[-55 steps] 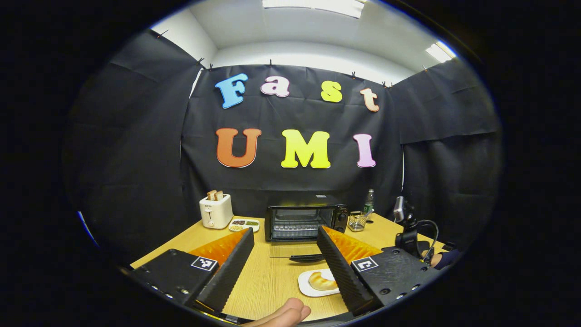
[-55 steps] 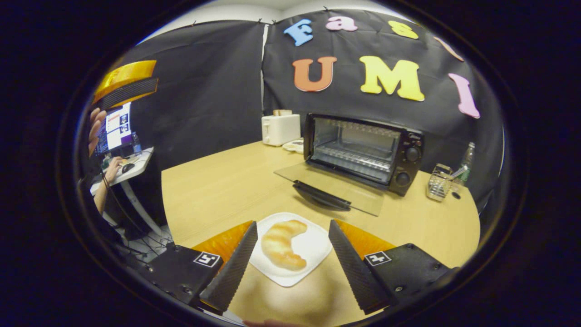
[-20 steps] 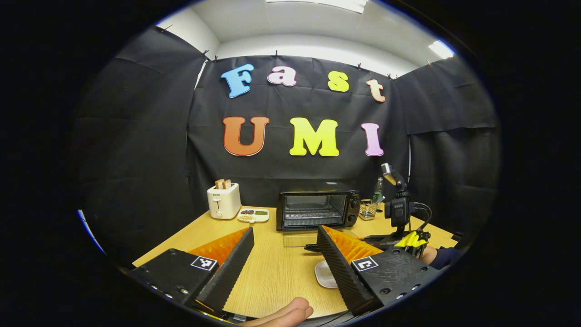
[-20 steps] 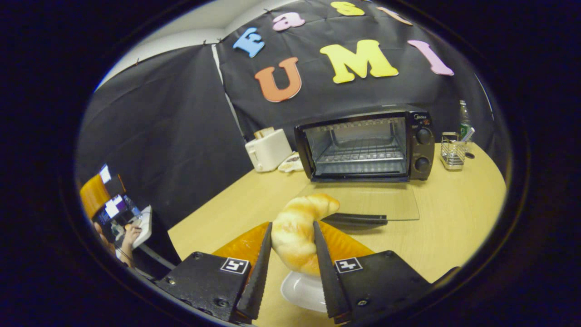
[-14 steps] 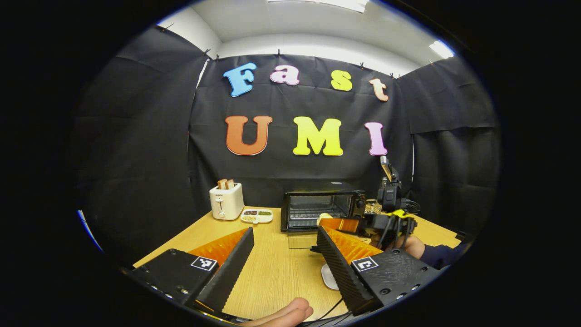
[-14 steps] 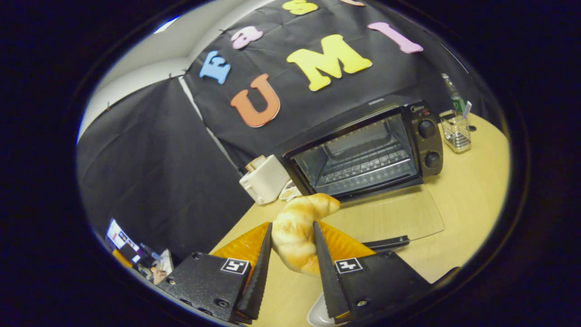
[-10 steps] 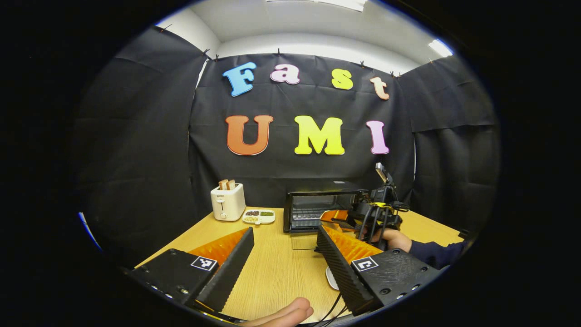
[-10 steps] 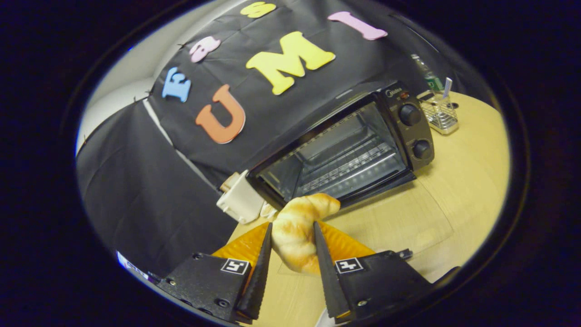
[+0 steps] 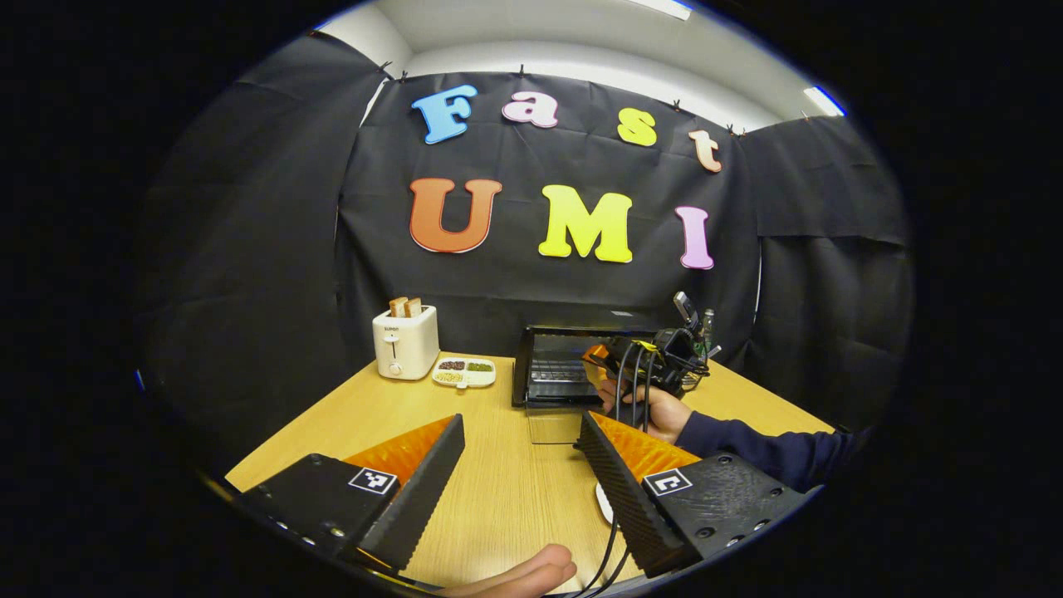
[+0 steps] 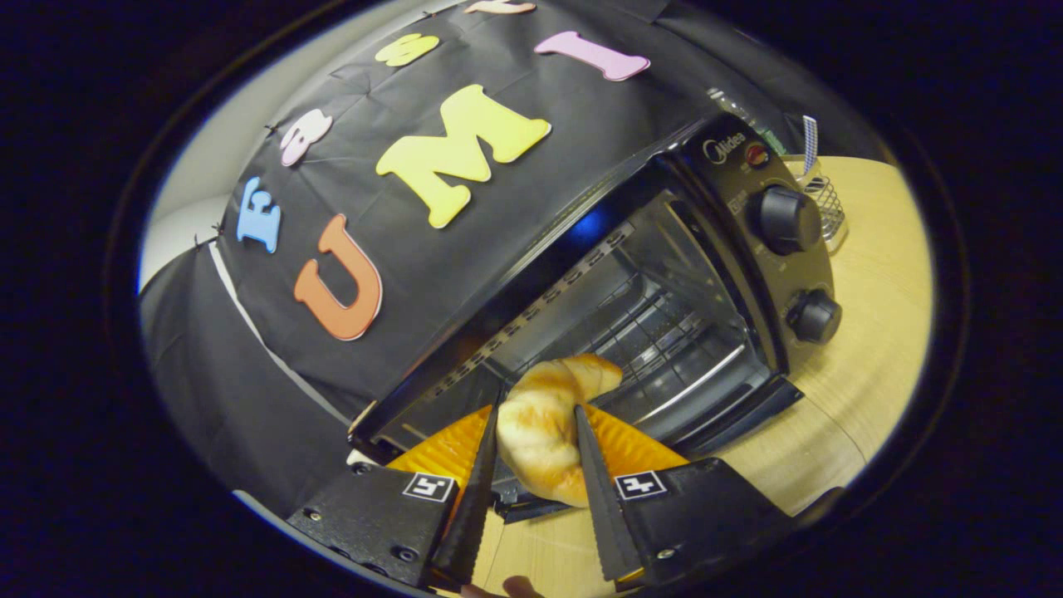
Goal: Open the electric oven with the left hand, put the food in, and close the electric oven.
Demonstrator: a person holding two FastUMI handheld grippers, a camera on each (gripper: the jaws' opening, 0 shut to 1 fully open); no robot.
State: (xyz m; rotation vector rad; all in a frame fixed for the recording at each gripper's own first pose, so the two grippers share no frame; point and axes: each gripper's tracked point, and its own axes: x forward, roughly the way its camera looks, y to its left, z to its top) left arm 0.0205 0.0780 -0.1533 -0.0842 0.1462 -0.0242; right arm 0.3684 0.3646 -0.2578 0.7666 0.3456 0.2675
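Right gripper point(image 10: 536, 465) clamped on the croissant point(image 10: 544, 428), held at the mouth of the electric oven point(image 10: 664, 324), door point(image 9: 555, 423) lying open on the table point(image 9: 490, 490). Left gripper point(image 9: 519, 473) spread wide, holding nothing, near the table's near edge. Toaster point(image 9: 405, 340) far left of the oven.

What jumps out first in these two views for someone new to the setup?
In the right gripper view, the croissant clamped between the right gripper fingers sits right at the open mouth of the black electric oven, rack and two knobs looming large. In the left gripper view, the left gripper hangs open over the wooden table, back from the oven, with a white toaster holding toast at the far left.
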